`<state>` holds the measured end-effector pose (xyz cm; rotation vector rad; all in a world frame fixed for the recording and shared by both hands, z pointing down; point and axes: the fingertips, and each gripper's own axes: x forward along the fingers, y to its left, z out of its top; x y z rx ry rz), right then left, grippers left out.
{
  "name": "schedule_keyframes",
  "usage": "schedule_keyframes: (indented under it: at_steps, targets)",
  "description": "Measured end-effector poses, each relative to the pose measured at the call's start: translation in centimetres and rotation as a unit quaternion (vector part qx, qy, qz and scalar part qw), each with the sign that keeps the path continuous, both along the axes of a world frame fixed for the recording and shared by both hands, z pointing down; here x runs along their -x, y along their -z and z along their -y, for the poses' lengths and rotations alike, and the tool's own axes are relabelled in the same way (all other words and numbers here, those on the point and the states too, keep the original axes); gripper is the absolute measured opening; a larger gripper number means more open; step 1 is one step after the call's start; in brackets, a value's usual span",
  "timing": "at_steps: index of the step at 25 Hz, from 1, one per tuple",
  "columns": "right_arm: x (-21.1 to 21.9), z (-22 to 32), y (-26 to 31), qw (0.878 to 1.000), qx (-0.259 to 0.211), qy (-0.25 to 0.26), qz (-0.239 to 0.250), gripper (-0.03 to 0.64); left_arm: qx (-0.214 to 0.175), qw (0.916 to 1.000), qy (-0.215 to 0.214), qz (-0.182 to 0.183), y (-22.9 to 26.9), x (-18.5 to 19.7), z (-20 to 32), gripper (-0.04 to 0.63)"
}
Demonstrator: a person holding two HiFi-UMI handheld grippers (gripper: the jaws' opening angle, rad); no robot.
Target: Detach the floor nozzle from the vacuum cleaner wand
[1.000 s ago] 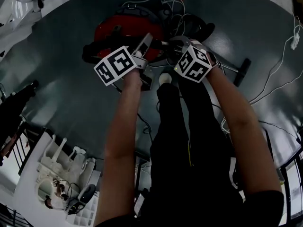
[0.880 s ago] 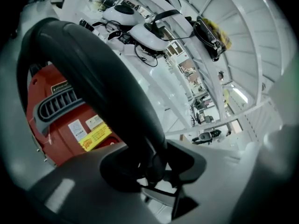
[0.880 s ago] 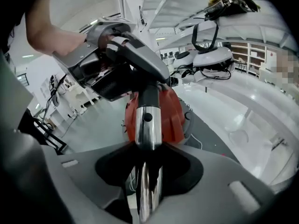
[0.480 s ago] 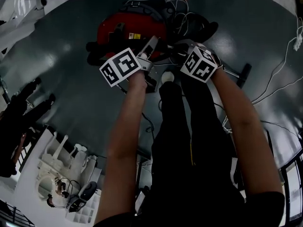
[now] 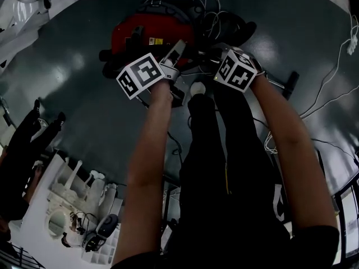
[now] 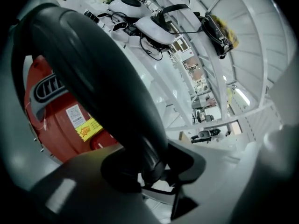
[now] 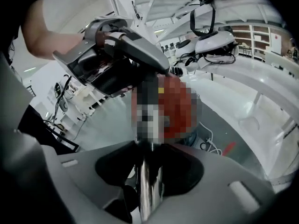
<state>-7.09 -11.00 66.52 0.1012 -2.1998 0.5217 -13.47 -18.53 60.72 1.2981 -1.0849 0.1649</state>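
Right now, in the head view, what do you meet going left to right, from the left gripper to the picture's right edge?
left gripper → right gripper → black floor nozzle → white cable

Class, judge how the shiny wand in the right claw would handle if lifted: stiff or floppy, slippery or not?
Probably stiff: the wand reads as a straight metal tube. Likely slippery: its polished surface gleams inside the right claw. It may drag rather than lift freely, since it runs towards the handle in the left claw.
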Motion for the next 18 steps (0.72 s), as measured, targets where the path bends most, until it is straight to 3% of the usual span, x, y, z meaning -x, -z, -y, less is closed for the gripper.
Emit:
schedule_keyframes:
  at_steps: [4, 9, 13, 18]
  targets:
    - [-0.6, 0.5, 0.6, 0.999, -0.026, -0.026, -0.008, 0.166, -0.006, 0.9997, -0.016, -0.018, 0.0, -0.2, 0.8, 0.152]
    - [-0.4, -0.1, 0.5, 1.000, -0.017, -0.012, 0.001, 0.167, 0.003, 0.9998, -0.018, -0.010, 0.4, -0.2, -0.3, 0.152]
    - [-0.7, -0.1, 0.7, 0.999, -0.041, -0.030, 0.001, 0.166, -0.006, 0.9994, -0.027, -0.020, 0.1, -0.2, 0.1, 0.158]
    - [-0.3, -0.5, 0.2, 0.999, -0.026, -0.023, 0.010, 0.167, 0.000, 0.9997, -0.021, -0.015, 0.0, 0.3, -0.3, 0.156]
